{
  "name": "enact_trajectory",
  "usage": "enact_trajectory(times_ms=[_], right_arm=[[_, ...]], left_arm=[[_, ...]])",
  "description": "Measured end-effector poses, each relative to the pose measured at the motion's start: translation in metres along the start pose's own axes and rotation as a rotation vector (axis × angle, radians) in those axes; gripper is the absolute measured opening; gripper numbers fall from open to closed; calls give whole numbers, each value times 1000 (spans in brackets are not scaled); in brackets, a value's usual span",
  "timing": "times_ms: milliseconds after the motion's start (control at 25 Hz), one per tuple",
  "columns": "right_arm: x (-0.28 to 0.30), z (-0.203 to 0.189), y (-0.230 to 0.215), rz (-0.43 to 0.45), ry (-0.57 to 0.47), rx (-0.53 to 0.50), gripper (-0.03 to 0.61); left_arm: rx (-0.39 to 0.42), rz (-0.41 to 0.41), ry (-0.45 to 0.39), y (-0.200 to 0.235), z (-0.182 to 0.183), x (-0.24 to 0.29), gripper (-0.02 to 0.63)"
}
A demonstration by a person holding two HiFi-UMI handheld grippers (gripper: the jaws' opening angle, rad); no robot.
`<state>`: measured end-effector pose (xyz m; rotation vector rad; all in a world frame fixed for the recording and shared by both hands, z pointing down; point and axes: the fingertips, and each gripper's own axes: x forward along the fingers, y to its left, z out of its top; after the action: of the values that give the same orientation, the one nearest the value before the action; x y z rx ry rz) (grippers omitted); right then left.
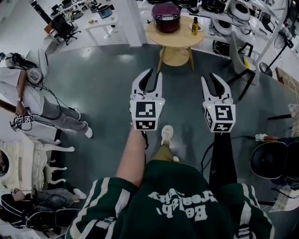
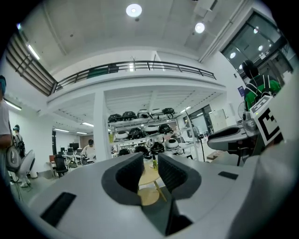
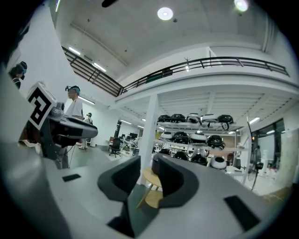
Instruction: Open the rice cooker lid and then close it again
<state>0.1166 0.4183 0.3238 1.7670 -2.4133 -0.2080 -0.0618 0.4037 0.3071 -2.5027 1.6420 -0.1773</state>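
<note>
Maroon rice cooker (image 1: 167, 17): lid down, standing on the round wooden table (image 1: 183, 40), on the left part of its top.

Yellow bottle (image 1: 195, 26): upright on the same table, just right of the cooker and apart from it.

Your left gripper (image 1: 155, 72): held level on the near side of the table, well short of it, tips aimed toward it. Its jaws stand slightly parted with nothing between the pads. In the left gripper view, only the table's top and legs show through the gap.

Your right gripper (image 1: 208, 76): beside the left one, also on the table's near side and well apart from it. It is released, pads a little apart and empty. In the right gripper view, the dark cooker and the table's edge show far off through the gap.

Grey floor (image 1: 107, 93): spreads from under the table to under you.

White rack (image 1: 238, 10): behind and to the right of the table, loaded with other cookers.

Black chair (image 1: 243, 60): right of the table, near it.

Person (image 1: 28, 93): far to the left of the table, in grey trousers.

Your shoe (image 1: 167, 134): on the floor, on the table's near side.
</note>
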Motion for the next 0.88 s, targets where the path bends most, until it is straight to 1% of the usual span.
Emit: enact_trajectory(times_ms=[40, 160, 200, 440, 880], right_arm=[[5, 0, -1, 2, -3, 2, 125], [25, -1, -7, 4, -9, 6, 140], [33, -1, -10, 5, -10, 6, 142], [95, -8, -29, 16, 5, -3, 150], [232, -10, -62, 13, 43, -13, 160]], left_arm=[[-5, -8, -5, 2, 0, 4, 101], [-20, -36, -20, 7, -1, 24, 148], [-22, -40, -21, 9, -1, 33, 153], [-28, -46, -15, 31, -10, 97, 162], [-41, -98, -1, 85, -21, 230, 163]])
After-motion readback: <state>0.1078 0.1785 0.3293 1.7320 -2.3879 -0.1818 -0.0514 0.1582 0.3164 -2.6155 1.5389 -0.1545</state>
